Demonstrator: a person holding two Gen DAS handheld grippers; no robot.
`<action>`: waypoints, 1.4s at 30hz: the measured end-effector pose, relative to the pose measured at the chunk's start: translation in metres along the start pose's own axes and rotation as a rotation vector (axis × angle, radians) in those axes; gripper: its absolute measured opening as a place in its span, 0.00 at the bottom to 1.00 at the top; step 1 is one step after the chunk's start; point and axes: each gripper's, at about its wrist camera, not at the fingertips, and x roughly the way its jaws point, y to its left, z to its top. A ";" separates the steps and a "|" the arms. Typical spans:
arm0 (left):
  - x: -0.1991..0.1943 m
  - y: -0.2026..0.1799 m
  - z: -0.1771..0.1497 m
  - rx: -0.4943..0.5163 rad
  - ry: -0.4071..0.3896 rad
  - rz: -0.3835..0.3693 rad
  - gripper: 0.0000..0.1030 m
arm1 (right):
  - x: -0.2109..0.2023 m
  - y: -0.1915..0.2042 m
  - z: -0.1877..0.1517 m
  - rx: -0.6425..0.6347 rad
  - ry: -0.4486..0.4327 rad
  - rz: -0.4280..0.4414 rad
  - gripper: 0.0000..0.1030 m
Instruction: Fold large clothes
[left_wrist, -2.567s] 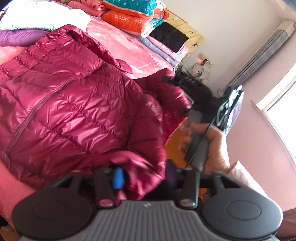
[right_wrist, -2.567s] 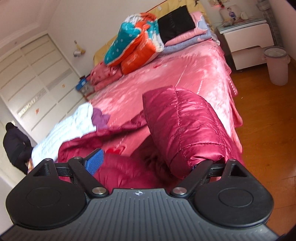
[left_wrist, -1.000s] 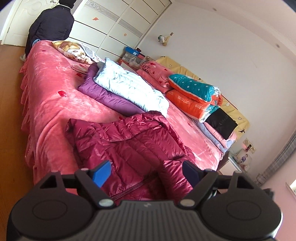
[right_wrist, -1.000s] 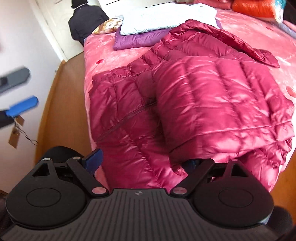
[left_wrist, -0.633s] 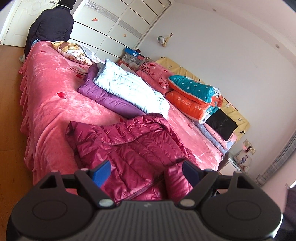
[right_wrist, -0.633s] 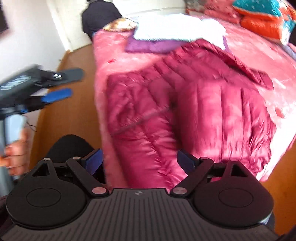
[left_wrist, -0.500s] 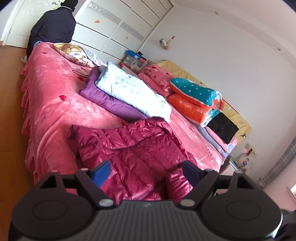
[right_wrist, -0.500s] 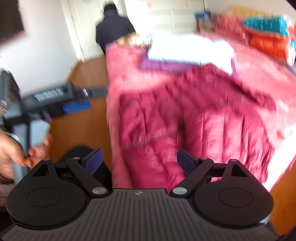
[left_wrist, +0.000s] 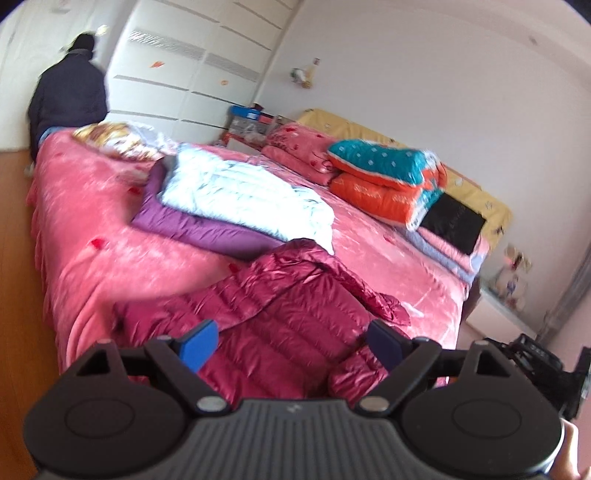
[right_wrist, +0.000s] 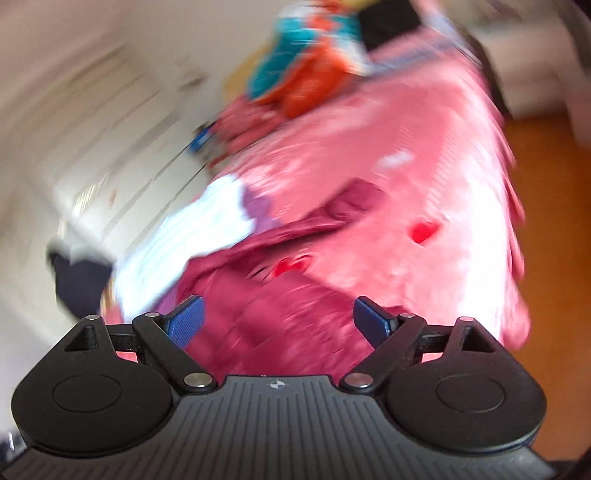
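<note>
A dark red quilted puffer jacket (left_wrist: 295, 325) lies on the near part of the pink bed, one sleeve folded across its front. My left gripper (left_wrist: 291, 343) hovers above the jacket's near edge. Its jaws are opening and hold nothing. In the heavily blurred right wrist view, the jacket (right_wrist: 266, 314) lies just past my right gripper (right_wrist: 277, 325). That gripper is open and empty, its blue pads (right_wrist: 184, 325) wide apart.
The pink bed cover (left_wrist: 92, 258) holds a light blue quilt (left_wrist: 240, 192) on a purple one, and stacked orange and teal bedding (left_wrist: 384, 173) by the headboard. A person in a dark coat (left_wrist: 66, 99) stands at the far end by white wardrobes. Wooden floor surrounds the bed.
Both grippers have let go of the jacket since the earliest frames. The left view has lifted and rolled a little. The right gripper has swung fast from facing the door toward the headboard.
</note>
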 end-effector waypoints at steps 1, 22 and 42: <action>0.007 -0.006 0.005 0.026 0.003 0.002 0.86 | 0.011 -0.015 0.002 0.050 -0.001 -0.006 1.00; 0.239 -0.143 0.035 0.679 0.142 0.079 0.78 | 0.132 -0.047 -0.007 0.161 0.183 0.290 1.00; 0.385 -0.158 0.027 0.935 0.219 0.407 0.19 | 0.156 -0.035 -0.014 0.074 0.323 0.292 1.00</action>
